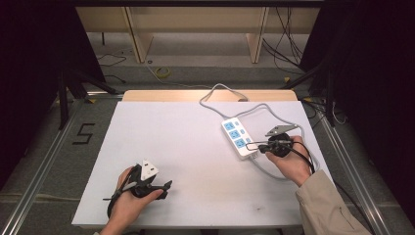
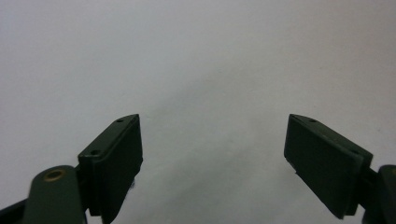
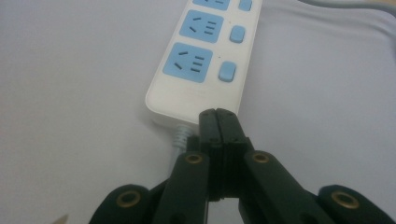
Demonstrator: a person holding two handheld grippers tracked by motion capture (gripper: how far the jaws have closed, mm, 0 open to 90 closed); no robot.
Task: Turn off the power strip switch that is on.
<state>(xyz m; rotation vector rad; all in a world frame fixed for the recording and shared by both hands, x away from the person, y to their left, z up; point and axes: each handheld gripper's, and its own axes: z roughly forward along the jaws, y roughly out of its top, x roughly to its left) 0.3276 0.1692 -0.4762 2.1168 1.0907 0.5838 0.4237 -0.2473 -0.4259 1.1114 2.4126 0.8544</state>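
The right gripper (image 3: 219, 116) has its two black jaws pressed flat together with nothing between them, their tips touching the near end of the white plastic power strip with three blue sockets (image 3: 201, 70), just beside the point where the strip's grey ribbed cable (image 3: 180, 137) leaves it. We judge this closed, pointed form suits pushing or steadying the strip rather than gripping it. In the high view the power strip (image 1: 239, 137) lies toward the right edge of the white table top (image 1: 186, 147), angled toward the far edge, its cable looping past the far right corner. The left gripper (image 1: 156, 188) rests near the near left corner, well apart from the strip; its jaws stand wide apart over bare surface, holding nothing, apparently on standby.
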